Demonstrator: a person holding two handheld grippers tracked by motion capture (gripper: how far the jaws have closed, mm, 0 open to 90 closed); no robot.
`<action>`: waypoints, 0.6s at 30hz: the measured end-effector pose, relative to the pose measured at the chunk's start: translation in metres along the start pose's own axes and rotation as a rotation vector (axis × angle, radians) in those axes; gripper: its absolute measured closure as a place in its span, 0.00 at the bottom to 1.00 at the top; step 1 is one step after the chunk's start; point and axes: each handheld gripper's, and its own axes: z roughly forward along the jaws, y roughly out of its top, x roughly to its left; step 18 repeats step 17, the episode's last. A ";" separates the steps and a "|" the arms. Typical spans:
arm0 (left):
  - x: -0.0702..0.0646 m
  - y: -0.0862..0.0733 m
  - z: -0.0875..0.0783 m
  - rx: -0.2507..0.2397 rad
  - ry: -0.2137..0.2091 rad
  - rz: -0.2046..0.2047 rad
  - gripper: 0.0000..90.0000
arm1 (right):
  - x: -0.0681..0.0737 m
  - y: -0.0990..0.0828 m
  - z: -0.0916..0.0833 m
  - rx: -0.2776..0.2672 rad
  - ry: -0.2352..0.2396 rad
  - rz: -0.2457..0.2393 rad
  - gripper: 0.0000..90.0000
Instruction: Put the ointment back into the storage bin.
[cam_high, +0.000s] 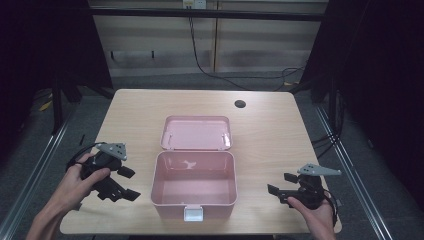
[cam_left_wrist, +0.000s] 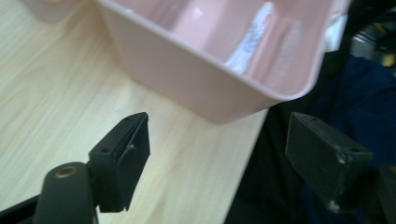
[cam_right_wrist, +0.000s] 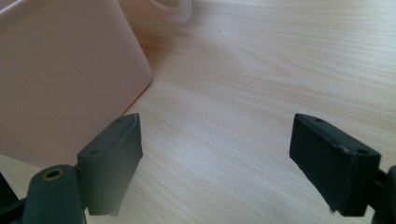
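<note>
The box (cam_high: 194, 185) is pink, lid (cam_high: 196, 133) open, and sits at the centre of the table (cam_high: 270, 130), toward the 6 o'clock edge. The lid lies back flat at 12 o'clock of the box body, hinged to it. A white latch (cam_high: 193, 214) hangs on the front wall at 6 o'clock. The interior looks bare in the high view.

Left gripper (cam_high: 126, 184): at 9 o'clock of the box, near it but not touching, held in the left hand (cam_high: 80, 182). Jaws point toward the box wall. They are released, spread wide, nothing between them. In the left gripper view the box corner (cam_left_wrist: 224, 74) lies beyond the jaw tips, with the table edge below it.

Right gripper (cam_high: 280, 184): at 3 o'clock of the box, farther off than the left one, held in the right hand (cam_high: 315, 212). Jaws released, spread wide, nothing between them. In the right gripper view the box wall (cam_right_wrist: 60, 79) stands at 10 o'clock, bare table ahead.

A dark round hole (cam_high: 240, 104) sits in the table at 1 o'clock of the box, well apart
</note>
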 end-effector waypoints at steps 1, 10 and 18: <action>0.002 -0.003 0.001 -0.002 0.014 0.004 0.23 | 0.000 0.000 0.000 0.000 -0.001 0.000 0.19; 0.010 -0.033 0.013 -0.045 0.069 -0.035 0.20 | 0.000 -0.001 0.003 0.002 0.001 0.008 0.18; 0.017 -0.049 0.020 -0.071 0.101 -0.090 0.19 | 0.002 -0.003 0.010 0.036 -0.012 0.007 0.18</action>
